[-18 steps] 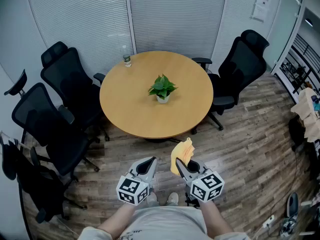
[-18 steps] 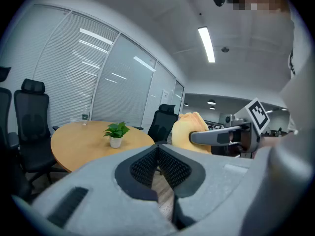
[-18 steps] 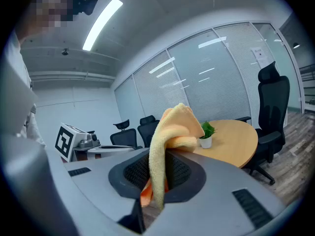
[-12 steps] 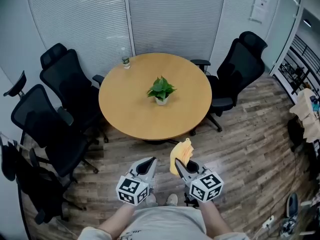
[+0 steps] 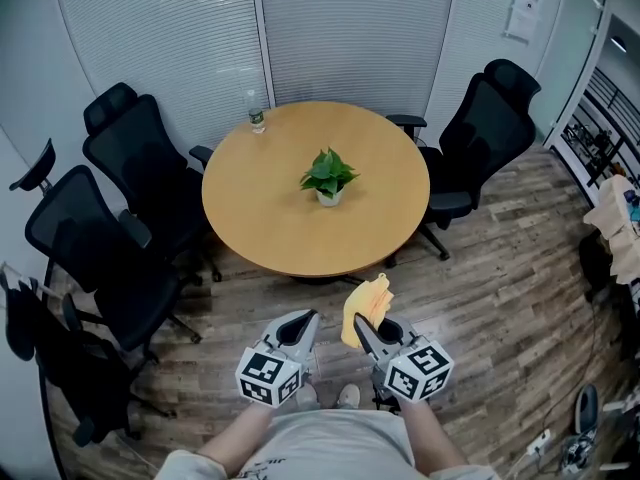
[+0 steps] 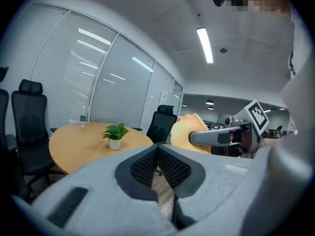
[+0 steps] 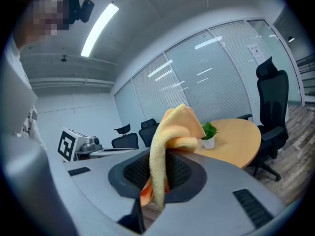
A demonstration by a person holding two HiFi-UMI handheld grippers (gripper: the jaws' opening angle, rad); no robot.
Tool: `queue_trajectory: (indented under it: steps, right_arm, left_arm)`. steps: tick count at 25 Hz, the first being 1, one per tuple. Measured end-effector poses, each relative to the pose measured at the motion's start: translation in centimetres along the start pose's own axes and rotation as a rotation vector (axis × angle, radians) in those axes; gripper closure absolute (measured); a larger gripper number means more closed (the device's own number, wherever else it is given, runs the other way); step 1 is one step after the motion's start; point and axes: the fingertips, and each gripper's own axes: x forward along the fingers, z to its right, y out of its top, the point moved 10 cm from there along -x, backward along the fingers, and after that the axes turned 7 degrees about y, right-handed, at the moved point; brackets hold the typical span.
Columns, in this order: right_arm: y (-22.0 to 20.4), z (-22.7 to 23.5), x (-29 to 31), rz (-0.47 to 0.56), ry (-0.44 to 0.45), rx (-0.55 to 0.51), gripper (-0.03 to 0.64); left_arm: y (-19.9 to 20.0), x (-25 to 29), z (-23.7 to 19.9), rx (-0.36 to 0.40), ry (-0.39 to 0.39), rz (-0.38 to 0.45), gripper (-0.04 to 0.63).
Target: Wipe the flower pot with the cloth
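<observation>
The table [image 5: 260, 230] stood at the middle of the floor. The flower pot [image 5: 328, 197] sat on it near its centre, and a bottle [image 5: 256, 115] stood at its far left edge. Two chairs [image 5: 130, 168] stood left of the table, a third chair [image 5: 490, 128] right of it. Short of the table's near edge, the left gripper [image 5: 303, 320] and right gripper [image 5: 360, 324] were side by side. The cloth [image 5: 368, 303] sat between the right gripper's jaws.

A round table [image 5: 270, 218] stands on a wood floor [image 5: 500, 288]. Black chairs [image 5: 135, 163] sit around it. White blinds [image 5: 350, 28] hang behind. A long light [image 6: 205, 44] shines above.
</observation>
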Motion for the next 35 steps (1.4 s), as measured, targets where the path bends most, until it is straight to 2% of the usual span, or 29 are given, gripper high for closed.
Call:
queue_trajectory:
  steps: [3,12,16,22,28,35]
  right_arm:
    - [0.1,-0.3,0.4,-0.004,-0.011,-0.019,0.563]
    - [-0.3,-1.4,2.6,0.006,-0.029,0.015,0.563]
    - [-0.7,-2.4,3.7,0.004,-0.043,0.012,0.563]
    - [-1.2,-2.4,4.0,-0.009,-0.061,0.017,0.563]
    - [-1.4,0.0,4.9,-0.007,-0.073,0.040,0.563]
    - [0.8,6.2,8.6,-0.011,-0.058,0.034,0.563]
  left_arm:
    - [0.1,-0.1,-0.3,0.000,-0.005,0.004,0.584]
    - [0.2,-1.2,-2.4,-0.009,-0.037,0.005,0.584]
    - [0.2,-1.8,-3.4,0.037,-0.048,-0.010,0.584]
    - [0.2,-1.4,-4.7,0.019,-0.058,-0.001,0.584]
    - [0.3,1.3,-5.6,0.030,-0.062,-0.011,0.584]
    - [1.7,7.5,-8.1,0.035,-0.047,-0.008,0.584]
